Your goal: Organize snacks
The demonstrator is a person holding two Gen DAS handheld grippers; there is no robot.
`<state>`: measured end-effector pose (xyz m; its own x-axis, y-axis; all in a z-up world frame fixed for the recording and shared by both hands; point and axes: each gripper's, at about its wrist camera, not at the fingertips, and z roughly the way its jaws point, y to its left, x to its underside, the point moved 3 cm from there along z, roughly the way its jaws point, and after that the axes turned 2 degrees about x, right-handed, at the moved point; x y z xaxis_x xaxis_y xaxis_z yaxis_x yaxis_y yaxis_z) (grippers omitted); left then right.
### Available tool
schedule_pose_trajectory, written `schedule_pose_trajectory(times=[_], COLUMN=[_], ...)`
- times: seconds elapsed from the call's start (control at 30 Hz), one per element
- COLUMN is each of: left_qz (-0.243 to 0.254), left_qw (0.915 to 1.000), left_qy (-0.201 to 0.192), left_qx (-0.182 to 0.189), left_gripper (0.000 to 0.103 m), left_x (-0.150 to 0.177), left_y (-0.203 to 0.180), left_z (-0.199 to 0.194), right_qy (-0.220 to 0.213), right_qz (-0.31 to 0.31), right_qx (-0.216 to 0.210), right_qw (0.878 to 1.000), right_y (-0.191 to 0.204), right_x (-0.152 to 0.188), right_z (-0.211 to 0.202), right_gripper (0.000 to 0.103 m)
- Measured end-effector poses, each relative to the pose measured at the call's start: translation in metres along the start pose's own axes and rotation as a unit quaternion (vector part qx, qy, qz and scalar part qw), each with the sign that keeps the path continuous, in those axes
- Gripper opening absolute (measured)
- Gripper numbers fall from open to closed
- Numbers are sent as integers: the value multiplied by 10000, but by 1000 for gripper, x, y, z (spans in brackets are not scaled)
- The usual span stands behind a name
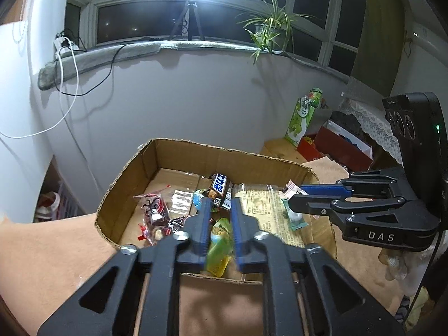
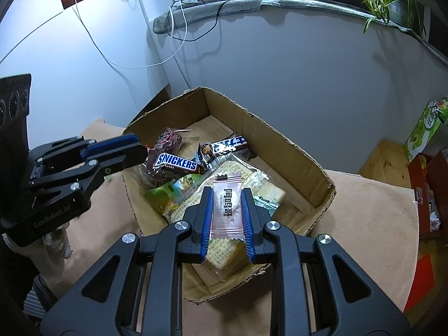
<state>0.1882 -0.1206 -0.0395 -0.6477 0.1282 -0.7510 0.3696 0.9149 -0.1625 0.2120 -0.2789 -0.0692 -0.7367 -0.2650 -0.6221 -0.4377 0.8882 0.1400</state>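
An open cardboard box [image 1: 173,156] [image 2: 296,151] holds several snacks: Snickers bars [image 2: 175,165] [image 1: 221,189], a red-printed bag [image 1: 154,212], a large clear cracker pack [image 1: 260,210] [image 2: 224,260]. My left gripper [image 1: 219,221] hovers over the box's near edge; a blurred green snack packet [image 1: 219,245] sits between its fingers, and I cannot tell whether they grip it. In the right wrist view the left gripper [image 2: 134,148] is at the box's left wall. My right gripper [image 2: 226,204] is shut on a pink wrapped snack [image 2: 227,207] above the box; it also shows in the left wrist view [image 1: 296,196].
The box rests on a tan cloth-covered table [image 2: 364,224]. A green carton [image 1: 303,114] and a red box [image 1: 341,148] stand at the right. A windowsill with a plant [image 1: 266,30], a tripod lamp [image 1: 190,14] and cables lies behind.
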Motion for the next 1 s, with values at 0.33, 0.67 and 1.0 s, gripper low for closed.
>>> schedule_pose_trajectory(times=[0.33,0.67,1.0], left_qz=[31,59,-28], left_qw=[9999,9996,9985], left_qy=[-78,-233,-405], left_qx=[-82,-165,-371], left_gripper=[16,16,47], left_x=[-1,1,18], left_y=[-2,-5,8], left_z=[-10,-35,-78], right_qy=[-121,-235,-348], right_qz=[-53,-142,-406], right_qx=[160,150,-40], right_qw=[9998,9995,9986], right_y=[4,20,62], right_x=[1,5,14], right_z=[-11,-30,-49], right_gripper=[53,59,71])
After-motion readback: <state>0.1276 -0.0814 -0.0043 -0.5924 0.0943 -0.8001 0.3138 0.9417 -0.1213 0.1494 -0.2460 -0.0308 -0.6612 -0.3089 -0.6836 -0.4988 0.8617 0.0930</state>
